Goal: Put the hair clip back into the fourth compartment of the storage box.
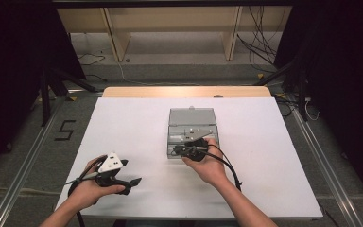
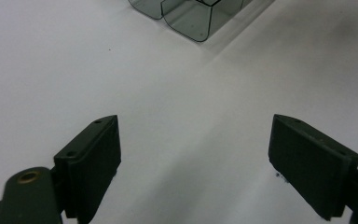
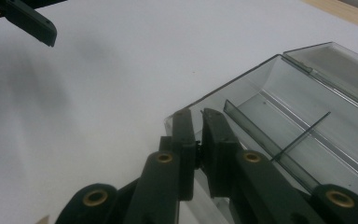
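A smoky clear plastic box (image 1: pixel 192 126) lies mid-table with its lid folded back; thin dividers split its inside (image 3: pixel 303 121). My right gripper (image 1: pixel 177 152) is at the box's near left corner. In the right gripper view its jaws (image 3: pixel 198 117) stand almost together, pinching the box's front wall at that corner. My left gripper (image 1: pixel 131 173) hovers over the bare white tabletop at the front left, well apart from the box. Its jaws (image 2: pixel 193 154) are spread wide with nothing between them, and a corner of the box (image 2: pixel 191 18) lies far ahead.
The white table board (image 1: pixel 123 127) has a wooden strip along its far edge (image 1: pixel 184 91). Behind it stand a pale shelf unit (image 1: pixel 170 28), loose cables (image 1: pixel 260 42) and dark stand legs (image 1: pixel 52 90). One left gripper jaw (image 3: pixel 28 18) is in the right gripper view's corner.
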Motion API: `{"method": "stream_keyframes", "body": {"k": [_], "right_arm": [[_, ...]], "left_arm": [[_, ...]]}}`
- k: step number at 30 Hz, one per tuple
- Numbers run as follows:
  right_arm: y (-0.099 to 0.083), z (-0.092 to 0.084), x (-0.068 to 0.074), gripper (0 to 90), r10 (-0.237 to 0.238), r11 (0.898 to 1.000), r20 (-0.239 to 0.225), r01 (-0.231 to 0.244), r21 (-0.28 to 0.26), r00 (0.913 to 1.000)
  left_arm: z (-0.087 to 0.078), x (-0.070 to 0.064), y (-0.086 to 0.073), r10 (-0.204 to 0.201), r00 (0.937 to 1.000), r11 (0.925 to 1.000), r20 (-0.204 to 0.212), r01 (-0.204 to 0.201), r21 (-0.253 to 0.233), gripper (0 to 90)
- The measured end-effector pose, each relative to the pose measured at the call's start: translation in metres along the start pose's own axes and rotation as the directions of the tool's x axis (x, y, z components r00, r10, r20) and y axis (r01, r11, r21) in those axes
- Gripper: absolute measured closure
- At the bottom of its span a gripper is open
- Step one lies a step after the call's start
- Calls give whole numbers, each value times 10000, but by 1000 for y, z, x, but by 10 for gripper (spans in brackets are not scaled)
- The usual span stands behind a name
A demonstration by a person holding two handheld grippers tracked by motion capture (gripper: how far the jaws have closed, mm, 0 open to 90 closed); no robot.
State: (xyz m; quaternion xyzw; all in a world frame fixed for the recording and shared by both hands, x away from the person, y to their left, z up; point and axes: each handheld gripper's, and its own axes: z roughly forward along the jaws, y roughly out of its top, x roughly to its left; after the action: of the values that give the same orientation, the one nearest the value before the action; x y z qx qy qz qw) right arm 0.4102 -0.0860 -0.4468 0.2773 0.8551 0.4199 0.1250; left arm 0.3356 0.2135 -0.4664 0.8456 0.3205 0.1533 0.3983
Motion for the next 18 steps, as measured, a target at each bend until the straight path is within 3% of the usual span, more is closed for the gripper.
{"method": "stream_keyframes", "body": {"k": [18], "right_arm": [[3,4,-7,843,45,9998,135,-48,194,9999]], "left_arm": [[0,0,0,-6,10000,10000,19,6,1,167]]}}
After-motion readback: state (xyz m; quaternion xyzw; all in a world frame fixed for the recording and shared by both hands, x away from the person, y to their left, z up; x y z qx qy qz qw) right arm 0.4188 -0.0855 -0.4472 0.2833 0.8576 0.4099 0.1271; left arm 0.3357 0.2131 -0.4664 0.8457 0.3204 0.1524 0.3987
